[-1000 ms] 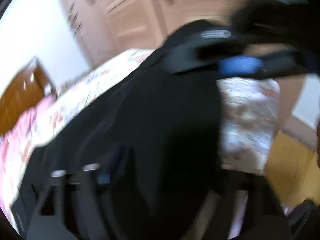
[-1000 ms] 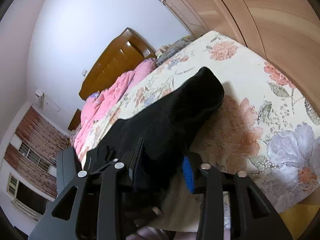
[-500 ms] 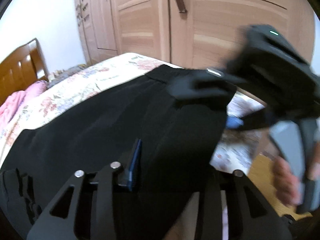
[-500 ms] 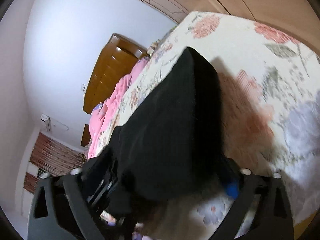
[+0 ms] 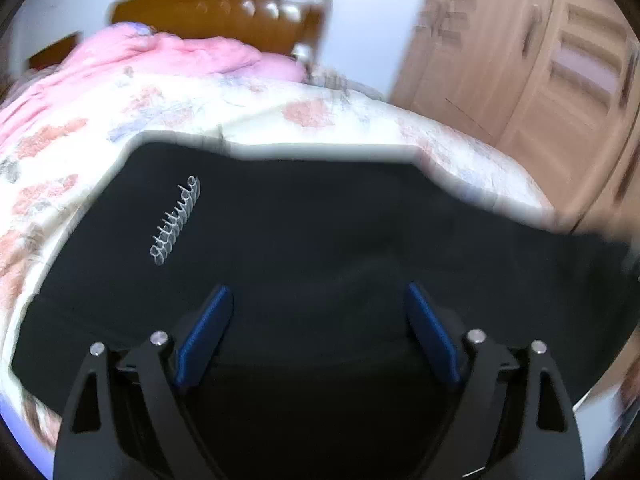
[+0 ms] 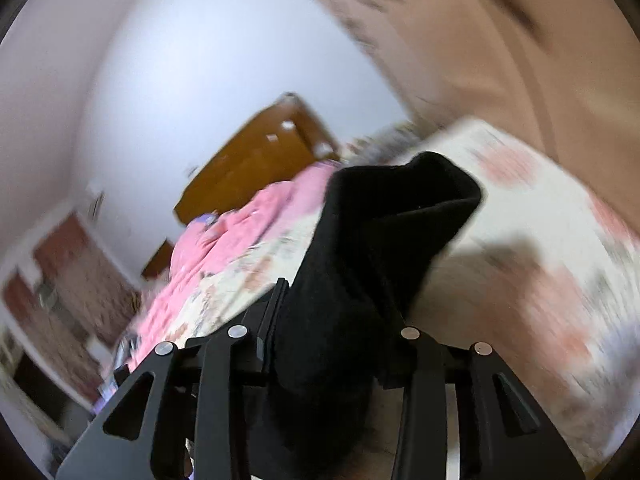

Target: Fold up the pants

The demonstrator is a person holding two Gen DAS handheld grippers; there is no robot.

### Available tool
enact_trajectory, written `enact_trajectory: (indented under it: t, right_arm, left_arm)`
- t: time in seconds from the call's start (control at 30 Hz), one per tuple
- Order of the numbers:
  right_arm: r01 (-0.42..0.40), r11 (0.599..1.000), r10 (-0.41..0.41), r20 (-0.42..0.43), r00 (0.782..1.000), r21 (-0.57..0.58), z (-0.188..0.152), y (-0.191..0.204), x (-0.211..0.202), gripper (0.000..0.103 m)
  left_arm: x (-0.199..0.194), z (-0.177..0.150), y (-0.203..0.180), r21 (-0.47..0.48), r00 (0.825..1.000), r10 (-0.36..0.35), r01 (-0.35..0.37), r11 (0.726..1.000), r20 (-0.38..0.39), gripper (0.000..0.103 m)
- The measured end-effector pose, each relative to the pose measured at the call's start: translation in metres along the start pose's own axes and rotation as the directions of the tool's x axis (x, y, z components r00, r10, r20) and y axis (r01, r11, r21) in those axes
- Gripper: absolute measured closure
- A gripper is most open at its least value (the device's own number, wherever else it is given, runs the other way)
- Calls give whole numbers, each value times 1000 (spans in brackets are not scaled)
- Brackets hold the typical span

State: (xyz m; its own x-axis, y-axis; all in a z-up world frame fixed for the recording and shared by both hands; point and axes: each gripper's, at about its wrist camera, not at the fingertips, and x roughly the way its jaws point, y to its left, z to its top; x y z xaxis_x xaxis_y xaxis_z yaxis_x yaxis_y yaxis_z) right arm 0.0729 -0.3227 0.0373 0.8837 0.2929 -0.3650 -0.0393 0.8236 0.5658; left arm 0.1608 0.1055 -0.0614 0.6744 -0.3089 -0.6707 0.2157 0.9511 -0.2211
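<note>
Our right gripper (image 6: 336,340) is closing on a bunched fold of the black pants (image 5: 320,240), cloth filling its jaws, while our left gripper (image 5: 316,332) opens wide above the flat fabric, nothing between its blue pads (image 5: 204,332). Pants lie spread across the floral bedspread (image 5: 248,108), pink quilt (image 5: 180,56) and wooden headboard (image 5: 224,20) beyond. We risk dragging the lower layer askew if the right pulls alone.

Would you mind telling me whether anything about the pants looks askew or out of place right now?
Yes. One end of the black pants is bunched and lifted off the floral bedspread between the closing jaws of the right gripper, while the rest lies flat beneath the opening left gripper, which holds nothing.
</note>
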Motion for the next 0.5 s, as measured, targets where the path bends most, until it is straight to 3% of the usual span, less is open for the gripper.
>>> enact_trajectory:
  t: [0.03,0.1,0.17,0.2,0.27,0.33,0.37,0.4,0.47,0.5]
  right_arm:
    - [-5,998,5,-4,1000,-63,4,25,8,66]
    - [-13,974,10,-13,1000,-228,6,89,30,66]
    - [-34,931,25,-29,999,-363,-4,145,51,66]
    - [-48,894,32,-43,999,-445,-16,179,66,66]
    - [-91,829,57,-79,995,-552,-42,232,92,67]
    - [-115,730,46,-119,992,-674,-85,285,120,67]
    - [-125,644,10,-155,988,-755,-121,310,140,67]
    - [-150,600,-13,-198,980,-785,-143,319,153,67]
    - [-241,493,-89,-324,942,-836,-202,328,176,68]
    - [-269,388,-151,-349,925,-881,-243,325,184,66]
  left_arm:
    - [-2,-2,0,27,1000,-1,1,1000,6,15]
    - [-16,-2,8,-11,999,-38,38,999,27,16]
    - [-48,-4,29,-95,985,-72,87,992,155,15]
    - [-70,-5,48,-153,974,-55,90,984,219,15]
    - [-100,-6,78,-215,961,8,55,975,277,15]
    - [-126,-10,102,-259,947,63,22,966,315,15]
    - [-141,-17,118,-290,939,99,1,957,330,13]
    - [-150,-18,134,-314,935,122,-12,949,333,11]
    - [-161,-31,159,-358,934,155,-31,933,323,11]
    - [-163,-36,168,-372,936,159,-33,928,313,11]
